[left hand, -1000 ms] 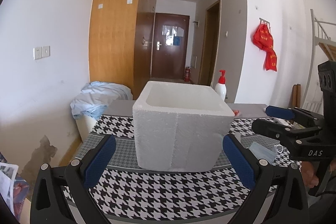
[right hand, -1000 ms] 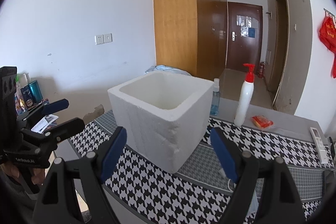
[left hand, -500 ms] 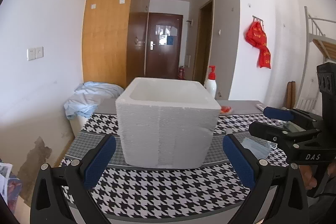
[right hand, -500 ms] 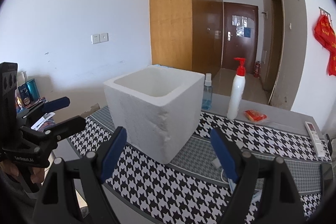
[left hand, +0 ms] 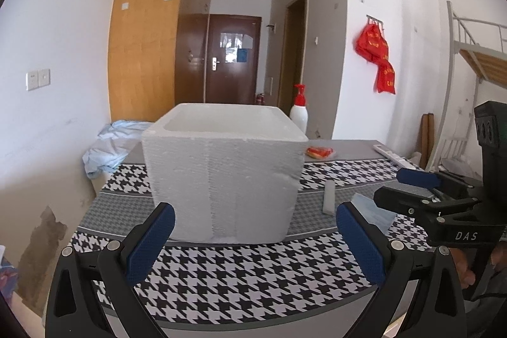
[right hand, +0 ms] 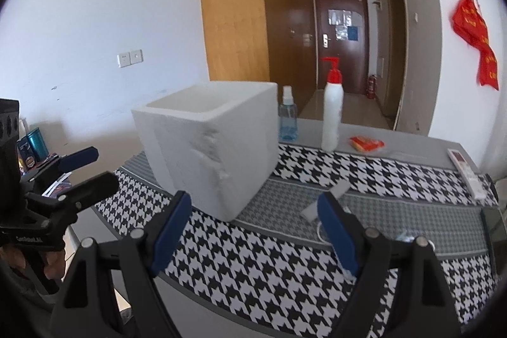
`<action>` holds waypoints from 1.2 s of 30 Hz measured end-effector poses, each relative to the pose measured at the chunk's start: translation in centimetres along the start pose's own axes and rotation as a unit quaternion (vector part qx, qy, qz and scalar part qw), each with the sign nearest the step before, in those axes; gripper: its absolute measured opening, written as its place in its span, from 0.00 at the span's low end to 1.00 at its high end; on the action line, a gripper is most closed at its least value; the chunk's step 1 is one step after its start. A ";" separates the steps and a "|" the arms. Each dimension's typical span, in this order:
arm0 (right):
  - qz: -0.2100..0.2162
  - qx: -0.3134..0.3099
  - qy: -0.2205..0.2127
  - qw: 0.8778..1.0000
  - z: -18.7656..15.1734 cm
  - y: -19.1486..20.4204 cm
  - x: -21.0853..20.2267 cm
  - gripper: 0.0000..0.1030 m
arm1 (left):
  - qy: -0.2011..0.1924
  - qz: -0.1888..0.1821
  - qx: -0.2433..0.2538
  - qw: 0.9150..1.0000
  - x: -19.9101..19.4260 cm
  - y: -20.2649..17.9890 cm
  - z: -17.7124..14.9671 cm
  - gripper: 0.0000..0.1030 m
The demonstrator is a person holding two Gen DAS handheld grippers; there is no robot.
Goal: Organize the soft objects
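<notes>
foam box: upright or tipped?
Upright. The foam box sits flat on the houndstooth tablecloth, open top facing up; whether it's empty cannot be told.

Each wrist camera looks forward and slightly downward along its own fingers, low and near the table [left hand: 253,274] edge. The left view faces the foam box [left hand: 221,179] squarely; the right view faces its corner from the right. Both share box, table and doorway.

This is a lived-in room of a home or dormitory, as the wooden wardrobe [left hand: 149,30], the dark entrance door [left hand: 233,59] behind a short hallway, the metal bunk bed [left hand: 475,53] and the red bags [left hand: 377,53] hung on the wall show.
</notes>
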State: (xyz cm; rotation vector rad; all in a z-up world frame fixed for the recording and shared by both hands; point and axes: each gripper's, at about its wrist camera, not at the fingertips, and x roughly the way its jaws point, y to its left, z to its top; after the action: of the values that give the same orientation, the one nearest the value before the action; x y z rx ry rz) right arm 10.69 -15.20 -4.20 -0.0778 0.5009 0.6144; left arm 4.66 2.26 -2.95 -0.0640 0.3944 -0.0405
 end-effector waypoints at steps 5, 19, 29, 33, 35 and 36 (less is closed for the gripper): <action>-0.021 0.016 0.003 1.000 -0.8 -1.3 -0.6 0.83 | 0.000 -0.014 0.008 1.000 0.3 -0.7 -0.5 0.99; -0.065 0.041 -0.002 0.997 -2.3 -3.4 -2.9 0.83 | 0.015 -0.050 0.026 0.998 1.4 -2.9 -0.7 0.99; -0.097 0.061 -0.002 0.993 -3.6 -5.6 -4.6 0.83 | 0.030 -0.073 0.042 0.996 2.6 -5.3 -0.7 0.99; -0.107 0.069 0.000 0.992 -3.8 -6.4 -5.1 0.83 | 0.035 -0.081 0.044 0.995 2.9 -6.1 -0.6 0.99; -0.112 0.072 0.002 0.991 -4.1 -6.7 -5.5 0.83 | 0.035 -0.085 0.045 0.995 3.0 -6.5 -0.5 0.99; -0.113 0.074 0.002 0.991 -4.2 -6.8 -5.6 0.83 | 0.036 -0.088 0.047 0.994 3.0 -6.7 -0.5 0.99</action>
State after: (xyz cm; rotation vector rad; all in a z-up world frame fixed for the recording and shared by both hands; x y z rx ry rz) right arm 8.80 -24.66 -5.76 0.0043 0.5316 0.3544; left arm 7.07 -4.66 -4.10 -0.0049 0.4576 -0.2354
